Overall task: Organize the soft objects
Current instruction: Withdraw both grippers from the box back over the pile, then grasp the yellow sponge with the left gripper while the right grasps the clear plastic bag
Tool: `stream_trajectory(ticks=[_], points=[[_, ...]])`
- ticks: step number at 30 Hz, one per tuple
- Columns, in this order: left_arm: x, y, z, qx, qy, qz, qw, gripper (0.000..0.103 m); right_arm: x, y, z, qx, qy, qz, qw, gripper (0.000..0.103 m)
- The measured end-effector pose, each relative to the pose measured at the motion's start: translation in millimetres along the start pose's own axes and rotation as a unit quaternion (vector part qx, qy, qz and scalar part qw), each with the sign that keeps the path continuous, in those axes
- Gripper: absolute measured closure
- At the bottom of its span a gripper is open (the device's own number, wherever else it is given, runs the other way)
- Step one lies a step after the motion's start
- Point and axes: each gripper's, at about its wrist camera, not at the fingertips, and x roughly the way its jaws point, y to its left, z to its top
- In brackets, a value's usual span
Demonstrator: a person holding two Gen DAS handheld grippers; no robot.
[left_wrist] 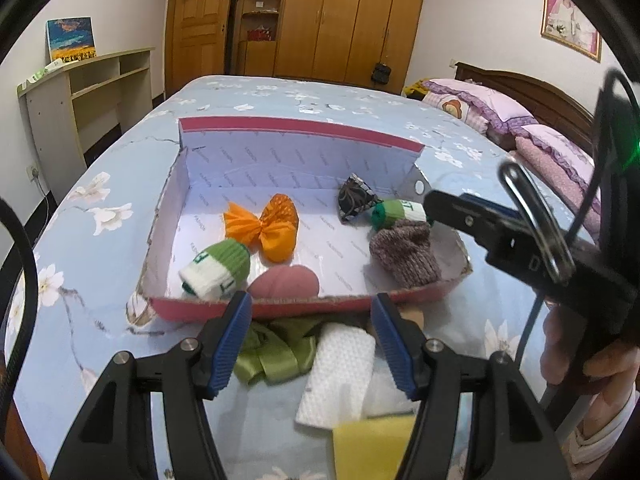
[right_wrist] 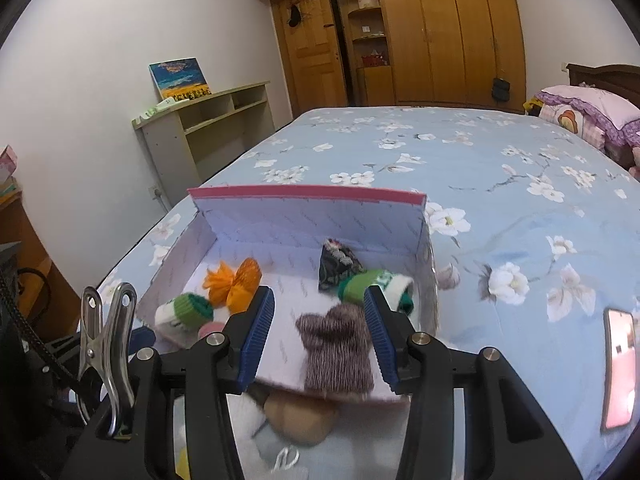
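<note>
Bedroom, blue floral bedspread [right_wrist: 500,184] as my work surface, both rigs angled down at it.

Nearest me, not yet sorted: a green satin ribbon bow [left_wrist: 276,354], a white textured cloth [left_wrist: 340,376] and a yellow sponge [left_wrist: 372,448], all lying on the spread in front of the box. The right wrist view adds a tan rounded soft thing [right_wrist: 300,418] just below the box's near edge (blurred, I can't name it).

My left gripper [left_wrist: 312,340] hangs over that loose pile, fingers spread, nothing between them. My right gripper [right_wrist: 320,332] is also spread; the grey-brown knit sock [right_wrist: 334,354] sits in line between its fingers but the pads stand clear of it, so I read it as released.

Next out, the pink-rimmed cardboard box [left_wrist: 304,130] already holds six pieces: that knit sock at the near right corner, a pink sponge [left_wrist: 286,282], a green-and-white sock roll [left_wrist: 218,266], an orange bow [left_wrist: 262,226], a second green-and-white roll [left_wrist: 398,212] and a dark patterned pouch [left_wrist: 356,198].

Judgement: past halfway, at least four items left.

Writing: the box lining repeats a small printed word, apparently "FASHION". The sock rolls carry green block letters, too partial to read.

Far: wooden wardrobe [right_wrist: 440,32], pale shelf unit [right_wrist: 208,120], pillows [left_wrist: 480,104].
</note>
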Motion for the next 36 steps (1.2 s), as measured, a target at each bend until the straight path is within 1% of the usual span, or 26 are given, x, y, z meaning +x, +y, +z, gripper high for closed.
stream_trajectory(ticks=[10,16,20,26,31,36], points=[[-24,-1,-26,-0.006,0.009,-0.014,0.9998,0.037,-29,-5,-33,0.023,0.006,-0.008,1.000,0.055],[-33,-7,-43,-0.011,0.022,-0.029,0.9993,0.037,-41,-7,-57,0.037,0.013,-0.015,0.999,0.055],[-38,-17,-52,-0.007,0.030,-0.044,0.9986,0.037,-46,-10,-74,0.045,0.018,-0.017,0.999,0.055],[-38,-39,-68,0.015,0.042,-0.055,0.9975,0.037,-53,-14,-94,0.053,0.023,-0.024,0.998,0.055],[-24,-51,-78,0.023,0.060,-0.046,0.9969,0.037,-55,-21,-110,0.072,0.030,-0.023,0.997,0.055],[-16,-52,-83,0.026,0.065,-0.018,0.9974,0.037,-54,-28,-121,0.085,0.036,-0.017,0.996,0.055]])
